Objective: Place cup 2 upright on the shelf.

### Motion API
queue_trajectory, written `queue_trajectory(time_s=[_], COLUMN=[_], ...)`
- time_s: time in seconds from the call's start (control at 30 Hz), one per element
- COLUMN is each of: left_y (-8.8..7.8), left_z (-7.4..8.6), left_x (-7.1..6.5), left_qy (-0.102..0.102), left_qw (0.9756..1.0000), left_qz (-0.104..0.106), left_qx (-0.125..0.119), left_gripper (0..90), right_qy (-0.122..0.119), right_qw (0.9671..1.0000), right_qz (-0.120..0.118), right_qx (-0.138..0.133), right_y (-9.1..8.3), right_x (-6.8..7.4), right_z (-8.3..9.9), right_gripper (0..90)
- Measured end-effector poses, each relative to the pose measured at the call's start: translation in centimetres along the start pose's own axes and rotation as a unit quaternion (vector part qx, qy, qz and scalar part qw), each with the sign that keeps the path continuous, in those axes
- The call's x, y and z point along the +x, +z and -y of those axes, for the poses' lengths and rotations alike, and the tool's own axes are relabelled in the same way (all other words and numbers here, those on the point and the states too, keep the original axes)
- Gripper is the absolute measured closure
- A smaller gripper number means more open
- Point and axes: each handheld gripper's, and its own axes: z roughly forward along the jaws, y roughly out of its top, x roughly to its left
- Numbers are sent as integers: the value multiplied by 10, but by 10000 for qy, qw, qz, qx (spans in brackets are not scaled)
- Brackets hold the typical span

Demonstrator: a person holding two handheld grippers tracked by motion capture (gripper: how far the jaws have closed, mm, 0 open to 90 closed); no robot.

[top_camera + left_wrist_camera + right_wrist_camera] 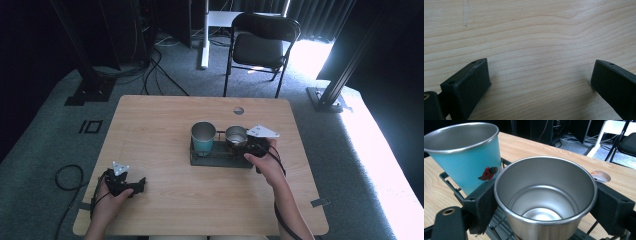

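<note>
Bare stainless-steel cup (545, 200) upright on dark wire rack (220, 156), mid-table, just beside teal-painted steel cup (465, 157); pinched across its wall by right gripper (544, 205); left gripper (539, 85) spread wide, empty, over pale wooden table (165, 125). Likely risks: slipping on smooth steel; knocking the teal neighbour. Small red mark on teal cup legible from right gripper view, not from above.

left gripper (539, 82) jaws wide apart over bare wooden table (536, 30).
</note>
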Motion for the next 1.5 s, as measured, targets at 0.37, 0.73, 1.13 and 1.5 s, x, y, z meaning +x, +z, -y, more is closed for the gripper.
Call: queue_trajectory(time_s=[0.37,0.73,1.13,1.5], left_y=[0,0,0,0], left_z=[0,0,0,0], left_x=[0,0,0,0], left_qy=[0,-3,0,-3], left_qw=[10000,10000,10000,10000], left_qz=[0,0,-1,0], left_qx=[0,-4,-1,-4], left_gripper=[28,28,28,28], right_qy=[-39,87,126,110], right_qw=[9999,9994,9996,9998], right_qz=[-29,-165,-232,-104], right_qx=[122,276,125,96], right_y=[6,2,-14,-32], right_x=[1,2,-4,-11], right_z=[6,5,4,9], right_gripper=[144,128,114,114])
